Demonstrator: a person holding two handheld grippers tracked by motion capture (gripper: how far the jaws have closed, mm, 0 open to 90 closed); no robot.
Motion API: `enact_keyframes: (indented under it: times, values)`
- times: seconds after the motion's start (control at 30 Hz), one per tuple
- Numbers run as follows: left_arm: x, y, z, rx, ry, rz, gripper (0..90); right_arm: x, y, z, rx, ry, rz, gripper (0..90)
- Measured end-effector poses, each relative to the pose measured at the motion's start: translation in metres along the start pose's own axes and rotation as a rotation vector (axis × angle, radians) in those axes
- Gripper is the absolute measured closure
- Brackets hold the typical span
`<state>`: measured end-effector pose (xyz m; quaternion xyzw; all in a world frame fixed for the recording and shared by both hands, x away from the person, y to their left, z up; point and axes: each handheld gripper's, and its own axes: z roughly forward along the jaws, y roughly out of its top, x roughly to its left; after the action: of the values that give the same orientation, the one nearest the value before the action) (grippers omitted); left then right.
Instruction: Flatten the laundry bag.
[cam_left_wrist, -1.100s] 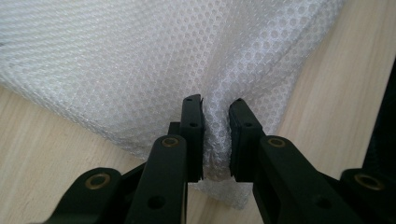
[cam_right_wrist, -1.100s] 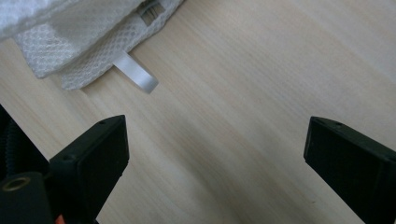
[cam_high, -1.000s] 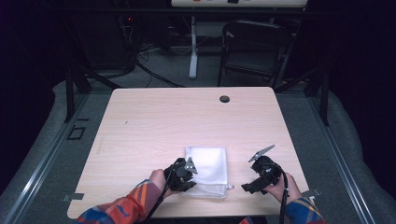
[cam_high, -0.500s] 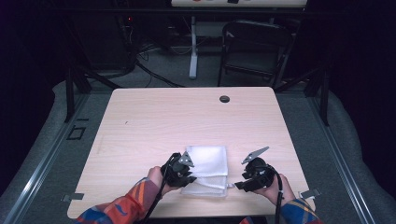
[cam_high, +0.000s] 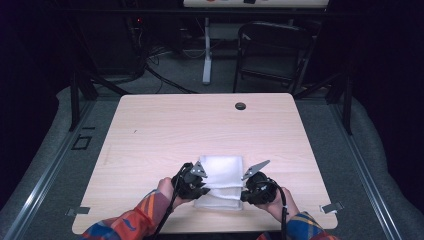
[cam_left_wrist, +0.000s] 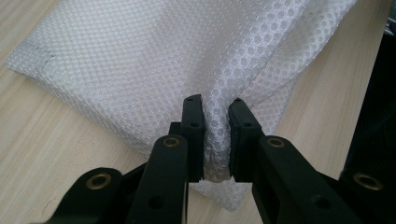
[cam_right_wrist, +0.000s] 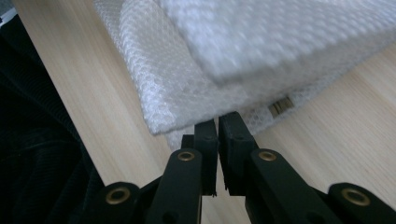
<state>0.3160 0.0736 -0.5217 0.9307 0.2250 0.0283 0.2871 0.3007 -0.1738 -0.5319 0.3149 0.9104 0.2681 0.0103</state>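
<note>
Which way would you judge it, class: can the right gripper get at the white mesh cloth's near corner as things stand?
Probably yes: the right gripper sits at the white mesh cloth edge, jaws just closed, nothing between; grip unclear.

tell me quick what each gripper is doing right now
left gripper: shut on the white mesh cloth.
right gripper: jaws just closed at the cloth's edge; a grip cannot be told.

White folded mesh cloth (cam_high: 221, 175): honeycomb weave. Light wood-grain rectangular bench (cam_high: 165, 135). Black tongs (cam_left_wrist: 216, 140). Person's sleeves (cam_high: 131, 226): orange-blue plaid.
</note>
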Motion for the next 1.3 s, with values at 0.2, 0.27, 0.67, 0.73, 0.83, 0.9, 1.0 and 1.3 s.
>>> enact_keyframes:
  times: [0.2, 0.27, 0.67, 0.73, 0.83, 0.9, 1.0, 1.3]
  values:
    - [0.000, 0.000, 0.000, 0.007, -0.007, 0.005, 78.6, 0.004, 0.009, 0.016, 0.000, -0.015, -0.022, 88.1]
    - [0.000, -0.001, 0.000, 0.009, -0.005, 0.007, 78.7, 0.005, 0.010, 0.021, 0.003, -0.024, -0.025, 88.3]
    - [0.002, -0.001, 0.000, 0.022, 0.014, -0.002, 79.6, 0.005, 0.005, 0.034, 0.000, -0.062, -0.053, 90.0]
    - [0.003, 0.000, -0.001, 0.023, 0.014, -0.008, 79.7, 0.007, 0.006, 0.035, 0.008, -0.067, -0.082, 90.0]
    - [0.006, 0.000, -0.003, 0.027, 0.037, -0.030, 79.9, 0.008, 0.006, 0.037, -0.007, -0.057, -0.088, 90.0]
    - [0.007, 0.000, -0.004, 0.022, 0.043, -0.041, 79.9, 0.007, 0.005, 0.037, -0.008, -0.054, -0.085, 90.0]
    - [0.009, 0.001, -0.006, 0.008, 0.046, -0.048, 79.9, 0.007, 0.005, 0.037, -0.010, -0.051, -0.083, 90.0]
    - [0.019, 0.005, -0.017, -0.046, 0.057, -0.081, 79.9, 0.006, 0.004, 0.037, -0.010, -0.048, -0.083, 90.0]
